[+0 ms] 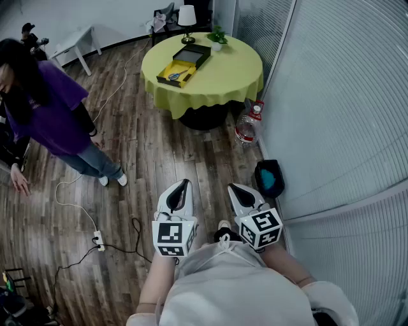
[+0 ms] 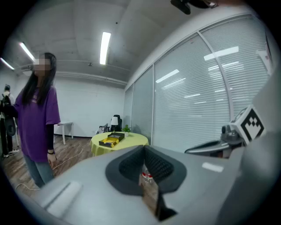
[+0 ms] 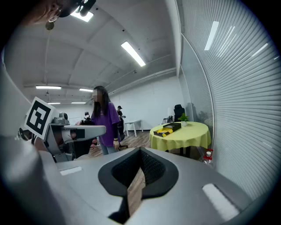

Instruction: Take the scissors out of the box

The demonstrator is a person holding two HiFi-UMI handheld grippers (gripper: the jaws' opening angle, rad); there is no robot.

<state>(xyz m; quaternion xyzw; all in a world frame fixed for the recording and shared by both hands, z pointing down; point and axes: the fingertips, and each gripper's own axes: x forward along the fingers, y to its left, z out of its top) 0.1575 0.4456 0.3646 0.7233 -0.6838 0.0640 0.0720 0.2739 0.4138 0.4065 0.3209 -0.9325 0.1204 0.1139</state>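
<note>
Scissors (image 1: 174,76) lie in the yellow half of the open box (image 1: 183,66), which sits on the round table (image 1: 223,76) toward the table's far left edge. At this range they are only a small bluish shape. A lamp (image 1: 187,16) and a potted plant (image 1: 217,35) stand at the table's back edge, close to the box.

Both tools are well short of the table, held close to the person's body. The left gripper (image 1: 183,186) has its jaws pressed together with nothing between them. The right gripper (image 1: 236,189) looks the same, closed and empty.

Most of the risk probably lies in the approach. A cable (image 1: 70,205) trails across the floor on the near left of the table, and a water bottle (image 1: 248,124) stands at the table's near right foot; either could be kicked or tripped on. A bystander in purple (image 1: 44,108) stands left of the table, near the path. At the table, reaching in with jaws closed would likely shove the scissors or slide the box on the cloth, and a wide swing could clip the lamp or plant.
</note>
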